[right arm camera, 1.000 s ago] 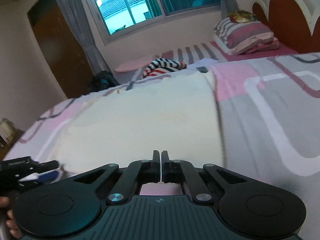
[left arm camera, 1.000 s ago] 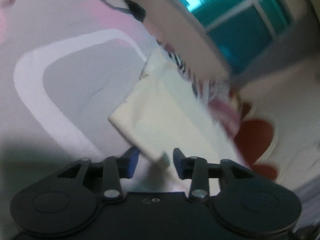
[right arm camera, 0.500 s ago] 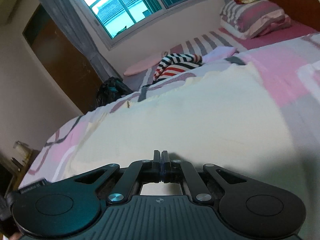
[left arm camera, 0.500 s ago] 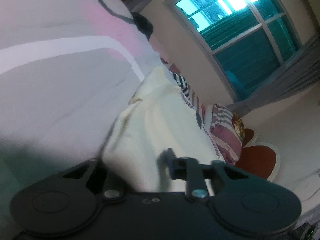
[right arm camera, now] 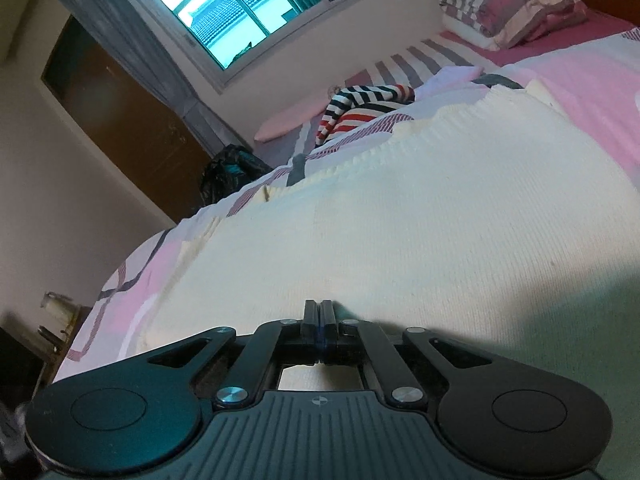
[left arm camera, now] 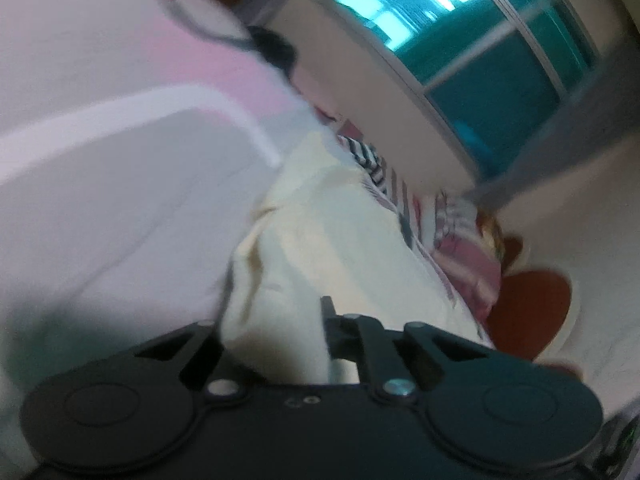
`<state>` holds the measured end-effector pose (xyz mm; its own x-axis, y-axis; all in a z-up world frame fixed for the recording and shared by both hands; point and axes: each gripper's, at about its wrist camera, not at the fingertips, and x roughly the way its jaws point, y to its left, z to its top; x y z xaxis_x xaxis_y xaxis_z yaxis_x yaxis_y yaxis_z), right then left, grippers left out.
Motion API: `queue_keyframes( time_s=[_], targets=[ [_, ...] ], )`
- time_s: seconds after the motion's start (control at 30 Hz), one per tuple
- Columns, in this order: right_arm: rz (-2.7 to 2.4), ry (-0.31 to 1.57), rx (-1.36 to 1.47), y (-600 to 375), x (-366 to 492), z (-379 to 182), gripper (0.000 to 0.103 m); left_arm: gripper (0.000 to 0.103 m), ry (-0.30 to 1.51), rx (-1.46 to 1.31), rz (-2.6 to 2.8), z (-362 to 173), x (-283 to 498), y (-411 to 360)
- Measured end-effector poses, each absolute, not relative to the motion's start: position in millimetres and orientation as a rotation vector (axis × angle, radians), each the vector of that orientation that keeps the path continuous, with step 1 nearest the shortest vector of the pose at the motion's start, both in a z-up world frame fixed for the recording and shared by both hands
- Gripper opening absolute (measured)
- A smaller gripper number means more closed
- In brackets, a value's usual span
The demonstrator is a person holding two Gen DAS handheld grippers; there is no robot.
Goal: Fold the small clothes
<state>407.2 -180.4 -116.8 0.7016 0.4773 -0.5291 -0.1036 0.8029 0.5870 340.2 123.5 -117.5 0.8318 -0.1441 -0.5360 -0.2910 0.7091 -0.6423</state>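
A cream ribbed garment (right arm camera: 400, 220) lies spread flat on the pink and grey bedsheet (right arm camera: 592, 80). My right gripper (right arm camera: 319, 306) is shut, its tips low at the garment's near edge; no cloth shows between its pads. In the blurred left wrist view the same cream garment (left arm camera: 320, 232) runs away from me, and its near corner is bunched up in my left gripper (left arm camera: 276, 320). Those jaws are closing and pinch the cloth, which drapes over and hides the left finger. The bedsheet (left arm camera: 120, 160) fills that view's left side.
A red, white and black striped garment (right arm camera: 364, 108) lies crumpled beyond the cream one. A striped pillow (right arm camera: 516, 8) sits at the head of the bed by a brown headboard (left arm camera: 528, 308). A dark bag (right arm camera: 232, 168), a brown door (right arm camera: 120, 120) and a window (right arm camera: 224, 0) stand past the bed.
My left gripper went from open around the garment's corner to closed on it, bunching the cloth. My right gripper stayed shut, sank closer to the garment and rolled.
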Motion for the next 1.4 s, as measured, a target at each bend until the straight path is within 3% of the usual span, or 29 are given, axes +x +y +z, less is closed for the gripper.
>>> queue_keyframes(
  time_s=[0.3,0.5,0.57,0.6,0.63,0.67,0.7,0.77,0.83,0.9,1.17,1.4],
  targets=[
    [0.259,0.638,0.612,-236.3,387.4,-96.7,0.000,0.007,0.566,-0.543,-0.203,-44.5,359.8,36.5],
    [0.138,0.564,0.703,-325.7,349.0,-83.2,0.000,0.007,0.669,-0.366,-0.328,-47.1,374.4,-63.7],
    [0.119,0.561,0.735,-349.0,337.1,-82.4,0.000,0.014,0.743,-0.349,-0.358,-65.2,380.3,-91.7],
    [0.103,0.557,0.738,-357.6,331.8,-81.9,0.000,0.025,0.826,-0.330,-0.381,-78.0,383.4,-107.6],
    [0.090,0.551,0.747,-366.5,325.8,-82.4,0.000,0.024,0.890,-0.317,-0.392,-85.1,384.2,-117.0],
    [0.082,0.549,0.759,-374.3,322.8,-80.1,0.005,0.026,0.910,-0.310,-0.394,-87.1,377.5,-121.9],
    [0.070,0.550,0.767,-380.1,320.0,-79.8,0.033,0.036,0.889,-0.311,-0.403,-82.7,369.5,-119.3],
    [0.073,0.528,0.766,-384.9,314.5,-76.8,0.066,0.055,0.842,-0.386,-0.437,-70.9,357.3,-97.9],
    [0.127,0.493,0.755,-382.6,310.6,-71.6,0.065,0.056,0.768,-0.457,-0.413,-58.8,352.9,-66.4],
    [0.183,0.503,0.759,-374.8,315.9,-68.4,0.054,0.056,0.726,-0.450,-0.313,-51.0,362.8,-37.3],
    [0.275,0.632,0.688,-326.1,372.8,-84.9,0.054,0.059,0.867,-0.483,-0.159,-93.0,402.9,8.3],
    [0.329,0.732,0.662,-312.1,400.8,-99.1,0.054,0.059,0.816,-0.461,-0.175,-101.9,399.8,6.0]
  ],
)
